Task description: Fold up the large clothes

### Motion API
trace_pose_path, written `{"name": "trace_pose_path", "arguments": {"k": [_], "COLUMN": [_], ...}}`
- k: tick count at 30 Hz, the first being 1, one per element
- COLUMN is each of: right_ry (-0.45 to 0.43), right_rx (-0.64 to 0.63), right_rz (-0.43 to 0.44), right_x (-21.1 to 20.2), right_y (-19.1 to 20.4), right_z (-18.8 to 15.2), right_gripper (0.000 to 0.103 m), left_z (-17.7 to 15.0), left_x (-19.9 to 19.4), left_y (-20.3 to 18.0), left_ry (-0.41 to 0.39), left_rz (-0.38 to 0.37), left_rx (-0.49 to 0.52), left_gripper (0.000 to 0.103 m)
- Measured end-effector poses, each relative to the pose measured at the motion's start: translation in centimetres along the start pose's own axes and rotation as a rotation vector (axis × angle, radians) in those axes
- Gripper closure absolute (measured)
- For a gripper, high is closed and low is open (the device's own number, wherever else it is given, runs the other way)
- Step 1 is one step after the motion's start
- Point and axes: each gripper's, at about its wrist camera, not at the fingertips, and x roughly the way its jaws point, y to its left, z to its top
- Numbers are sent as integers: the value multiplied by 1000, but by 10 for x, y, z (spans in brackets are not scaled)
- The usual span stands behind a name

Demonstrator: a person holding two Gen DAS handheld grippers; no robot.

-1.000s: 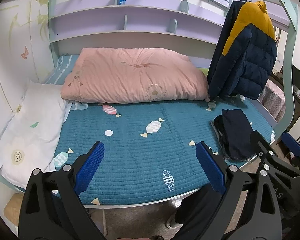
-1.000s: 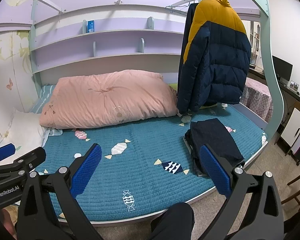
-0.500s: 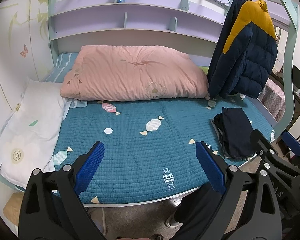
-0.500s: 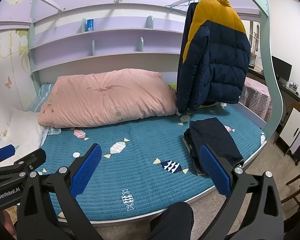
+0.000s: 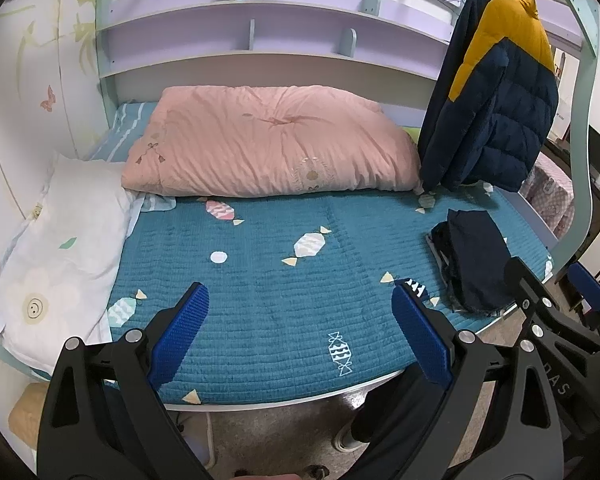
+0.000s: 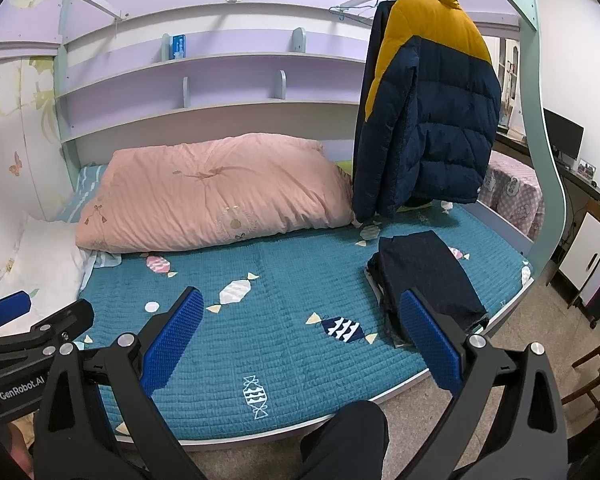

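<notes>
A navy and yellow puffer jacket [image 5: 496, 112] hangs from a rail at the far right of the bed; it also shows in the right wrist view [image 6: 428, 112]. A folded dark garment [image 5: 472, 260] lies on the teal bedspread [image 5: 284, 280] near the bed's right front edge, also in the right wrist view [image 6: 428, 280]. My left gripper [image 5: 300, 312] is open and empty over the bed's front edge. My right gripper [image 6: 302, 316] is open and empty, just left of the folded garment.
A pink duvet [image 5: 268, 140] lies along the back of the bed. A white pillow [image 5: 60, 256] sits at the left. Purple shelves [image 5: 260, 20] run along the back wall. A green bed post [image 6: 540, 120] stands at the right. A desk with a monitor [image 6: 562, 136] is beyond.
Both views have shifted slightly, the bed sitting a little lower in frame. Both grippers stay open and empty. Nothing on the bed has moved.
</notes>
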Motion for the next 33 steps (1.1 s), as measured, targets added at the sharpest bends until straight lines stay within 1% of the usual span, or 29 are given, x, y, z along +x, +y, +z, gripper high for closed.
{"name": "trace_pose_path", "arguments": {"k": [13,27,30,33], "right_ry": [3,6,5,12], "right_rx": [-1,10,11,15], "right_rz": [0,4,-2,1], "right_x": [3,3,2,3], "right_y": [0,0,-1,-2], "right_z": [-3,-2,-2,-1], "right_gripper": [8,8,8,8], "left_z": [2,4,5,6], "left_x": [5,3,2,0], "left_y": [2,1,-1,-2], "left_ry": [19,9,7,-1], "left_rz": [-9,-1,-17,-9], "left_rx": [-4,5,19,27], "left_gripper": [10,10,10,10]}}
